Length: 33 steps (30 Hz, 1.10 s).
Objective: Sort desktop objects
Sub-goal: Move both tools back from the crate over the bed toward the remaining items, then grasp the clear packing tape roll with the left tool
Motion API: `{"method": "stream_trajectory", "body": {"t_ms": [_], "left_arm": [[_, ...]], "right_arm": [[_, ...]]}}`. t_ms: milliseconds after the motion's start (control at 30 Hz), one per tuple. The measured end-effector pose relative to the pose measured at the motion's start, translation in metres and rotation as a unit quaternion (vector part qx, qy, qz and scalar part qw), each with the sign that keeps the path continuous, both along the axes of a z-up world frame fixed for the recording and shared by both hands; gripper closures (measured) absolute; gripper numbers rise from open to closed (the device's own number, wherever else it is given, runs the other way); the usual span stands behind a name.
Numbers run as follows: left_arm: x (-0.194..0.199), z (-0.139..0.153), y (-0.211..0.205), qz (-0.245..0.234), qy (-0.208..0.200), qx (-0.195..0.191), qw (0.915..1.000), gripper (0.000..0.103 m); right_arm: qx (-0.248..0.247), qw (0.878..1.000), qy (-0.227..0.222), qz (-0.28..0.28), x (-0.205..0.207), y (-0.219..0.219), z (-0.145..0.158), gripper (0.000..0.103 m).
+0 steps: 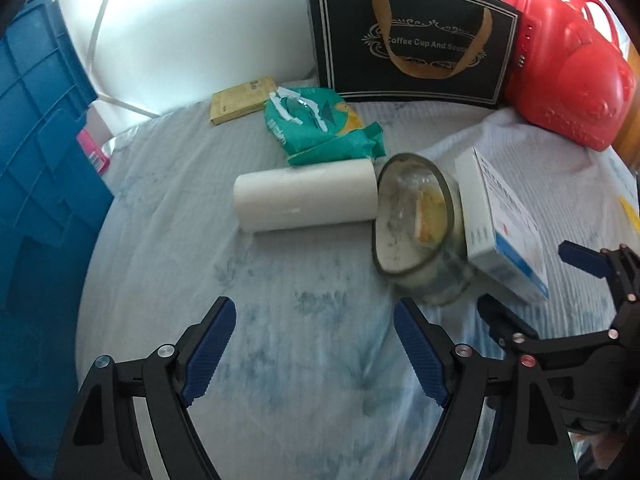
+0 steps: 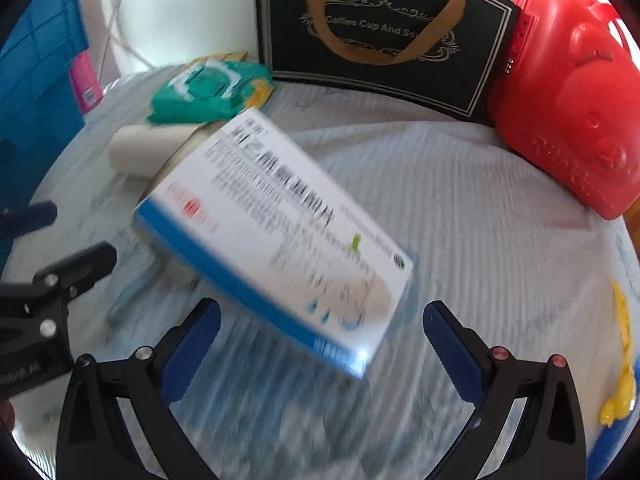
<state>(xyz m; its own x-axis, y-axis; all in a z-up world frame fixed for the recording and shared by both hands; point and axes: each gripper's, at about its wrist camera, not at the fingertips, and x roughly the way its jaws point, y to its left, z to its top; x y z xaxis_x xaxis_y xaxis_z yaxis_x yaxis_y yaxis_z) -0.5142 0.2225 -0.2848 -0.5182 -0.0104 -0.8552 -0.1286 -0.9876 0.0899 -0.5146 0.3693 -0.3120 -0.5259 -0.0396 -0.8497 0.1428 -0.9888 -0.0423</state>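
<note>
Approach stage of the sort, by the look of it: left gripper point(image 1: 314, 344) and right gripper point(image 2: 322, 344) both wide open, holding nothing, above the cloth-covered table point(image 1: 280, 400). Right is lined up w/ the white-and-blue box point(image 2: 276, 236), which leans on the tipped glass jar point(image 1: 420, 228) beside a paper roll point(image 1: 306, 196); next move likely calls for jaws to straddle the box. Only left view shows the jar clearly; right view alone shows a yellow item point(image 2: 620, 384) at table's edge.

Bright daylight washes out the white background at the top. Fisheye bending darkens the corners. Motion blur smears the medicine box point(image 2: 276, 236) in the right wrist view.
</note>
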Motion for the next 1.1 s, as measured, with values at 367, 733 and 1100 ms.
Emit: {"method": "stream_trajectory", "body": {"t_ms": [367,733,1100], "left_arm": [[-0.034,0.002,0.046,-0.032,0.019,0.062,0.9973,0.021],[-0.071,-0.023,0.109,-0.062,0.021,0.05,0.9966,0.022],[-0.037,-0.01,0.083,-0.076,0.02,0.08,0.9937,0.08]], "right_arm": [[-0.137,0.984,0.004,-0.116,-0.007,0.092,0.007,0.065],[-0.157,0.982,0.012,-0.107,-0.02,0.115,0.012,0.067],[-0.143,0.987,-0.008,-0.078,-0.01,0.098,0.001,0.067]]}}
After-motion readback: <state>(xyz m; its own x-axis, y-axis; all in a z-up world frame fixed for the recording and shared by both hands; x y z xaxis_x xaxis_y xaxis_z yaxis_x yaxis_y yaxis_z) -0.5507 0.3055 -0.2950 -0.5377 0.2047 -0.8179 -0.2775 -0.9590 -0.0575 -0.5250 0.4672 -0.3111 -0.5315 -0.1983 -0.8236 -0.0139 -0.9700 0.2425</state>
